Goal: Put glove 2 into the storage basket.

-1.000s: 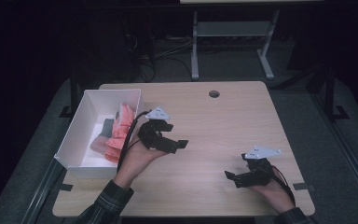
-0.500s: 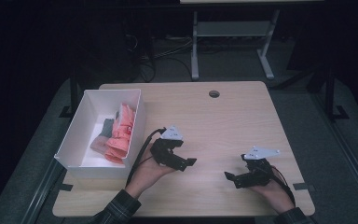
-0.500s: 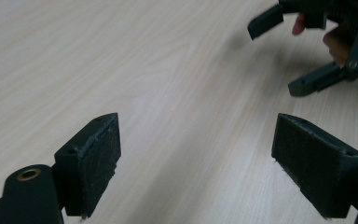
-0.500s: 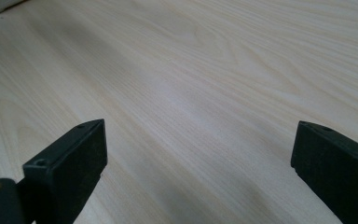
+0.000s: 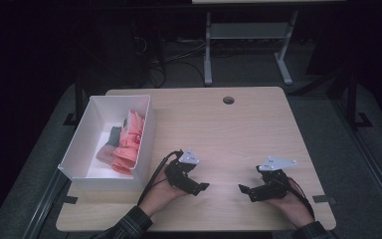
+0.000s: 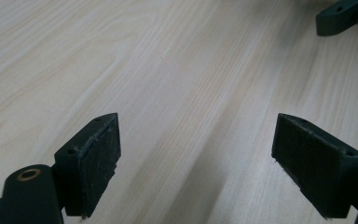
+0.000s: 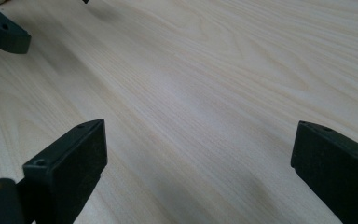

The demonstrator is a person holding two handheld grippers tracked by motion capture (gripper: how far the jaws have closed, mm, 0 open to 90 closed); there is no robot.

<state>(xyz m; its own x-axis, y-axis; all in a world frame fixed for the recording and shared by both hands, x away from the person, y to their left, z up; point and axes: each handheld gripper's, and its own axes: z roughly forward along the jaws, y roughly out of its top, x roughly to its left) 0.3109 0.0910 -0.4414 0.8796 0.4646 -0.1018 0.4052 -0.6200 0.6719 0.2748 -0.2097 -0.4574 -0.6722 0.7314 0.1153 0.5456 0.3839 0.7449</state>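
Note:
My left gripper (image 5: 199, 187) rests low on the wooden table (image 5: 258, 129) near its front edge, right of the white box (image 5: 97, 107). Its jaws stand wide apart in the left gripper view, with bare wood between them (image 6: 196, 158). My right gripper (image 5: 244, 190) lies near the front right of the table, pointing left toward the other one. It is open too, with nothing between its jaws (image 7: 198, 168). The white box holds pink cloth pieces (image 5: 129, 142) and a grey one (image 5: 113, 135).
A round cable hole (image 5: 228, 100) sits at the table's far edge. Beyond the table stand a metal stand (image 5: 248, 35) and cables on the dark floor. A jaw tip of the other gripper (image 6: 342, 16) shows at the top right of the left gripper view.
My left gripper has moved from the box's edge back toward the front of the table, down onto the wood. The right gripper has stayed put.

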